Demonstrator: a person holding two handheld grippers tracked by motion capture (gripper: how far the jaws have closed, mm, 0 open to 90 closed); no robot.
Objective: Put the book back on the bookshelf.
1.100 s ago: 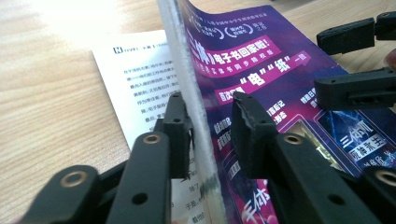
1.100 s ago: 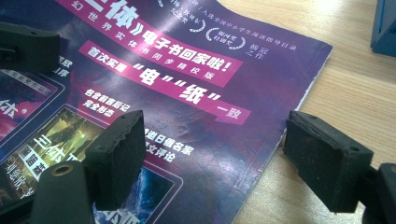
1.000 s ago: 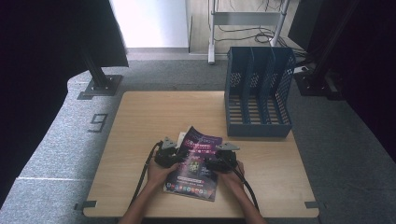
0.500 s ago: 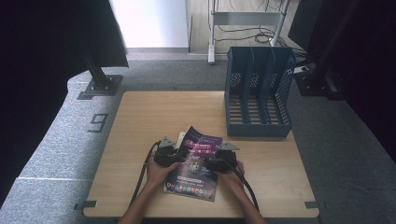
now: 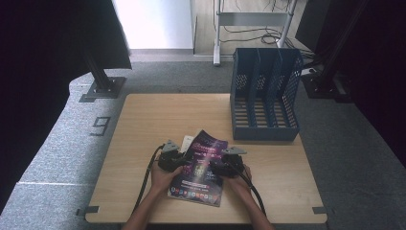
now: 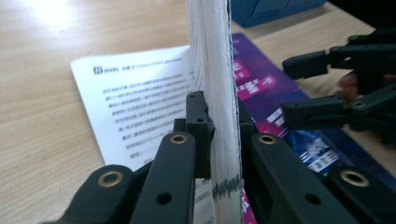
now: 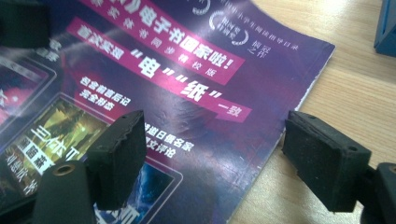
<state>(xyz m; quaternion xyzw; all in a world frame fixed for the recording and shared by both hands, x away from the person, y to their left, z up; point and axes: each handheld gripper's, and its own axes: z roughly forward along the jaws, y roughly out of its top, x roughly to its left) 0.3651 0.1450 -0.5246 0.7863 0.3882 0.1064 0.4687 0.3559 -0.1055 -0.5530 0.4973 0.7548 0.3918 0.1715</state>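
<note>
Your left tool [image 6: 215, 154] is clamped on the edge of the purple magazine [image 5: 201, 165], pinching its page block upright between the jaws, while your right tool [image 7: 229, 158] stands wide open, straddling the magazine's right edge without touching it. The magazine lies near the front middle of the desk [image 5: 143, 124], partly over a white printed sheet [image 6: 140, 102]. Judging by the empty blue file rack [image 5: 263, 96] at the far right, the lift has only begun; carrying and slotting remain. The left gripper view shows the clamped page edges and the sheet's text; the high view shows the rack's free compartments.
</note>
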